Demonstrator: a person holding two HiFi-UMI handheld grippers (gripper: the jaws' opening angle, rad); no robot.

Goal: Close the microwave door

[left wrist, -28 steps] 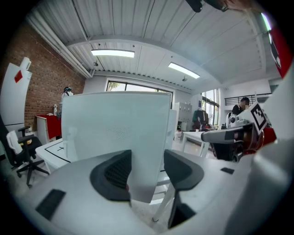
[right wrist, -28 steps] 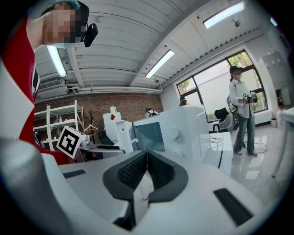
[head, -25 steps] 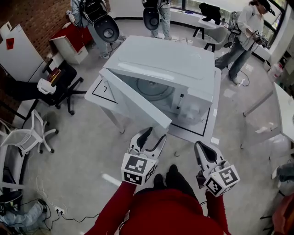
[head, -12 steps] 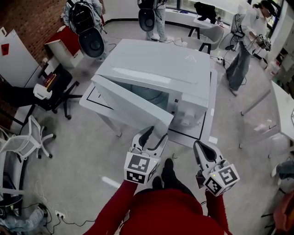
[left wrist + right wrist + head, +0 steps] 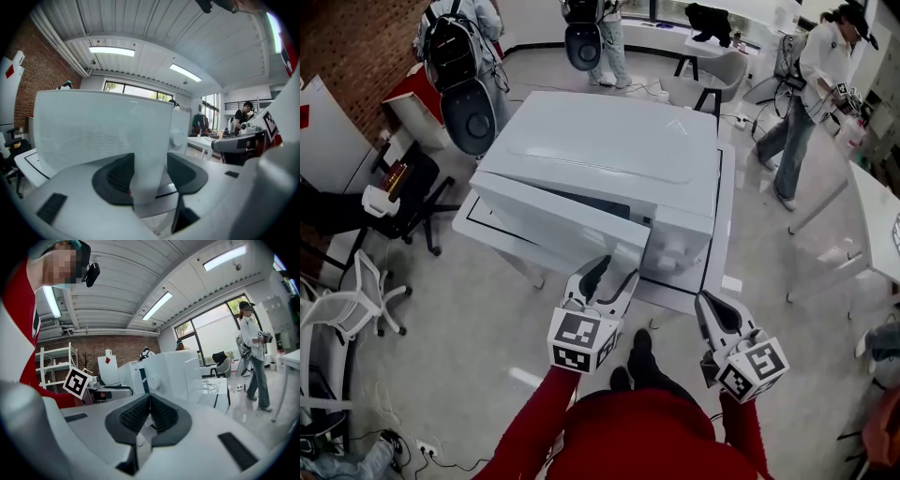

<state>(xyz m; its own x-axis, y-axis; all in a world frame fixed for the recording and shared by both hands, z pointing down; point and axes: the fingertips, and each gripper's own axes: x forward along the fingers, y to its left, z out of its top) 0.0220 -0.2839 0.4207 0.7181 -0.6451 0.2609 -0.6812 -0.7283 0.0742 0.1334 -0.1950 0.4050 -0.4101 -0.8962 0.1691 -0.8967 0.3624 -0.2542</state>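
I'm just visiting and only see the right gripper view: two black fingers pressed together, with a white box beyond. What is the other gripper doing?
Observer: The left gripper holds the free edge of the microwave door between its fingers.
Visitor: So is the door shut?
Observer: Not yet. The head view shows it angled out from the microwave, with a dark wedge of interior open.
Visitor: And is my gripper touching anything?
Observer: No. In the head view the right gripper hangs clear of the microwave and its door, over the floor, near the person's black shoes.
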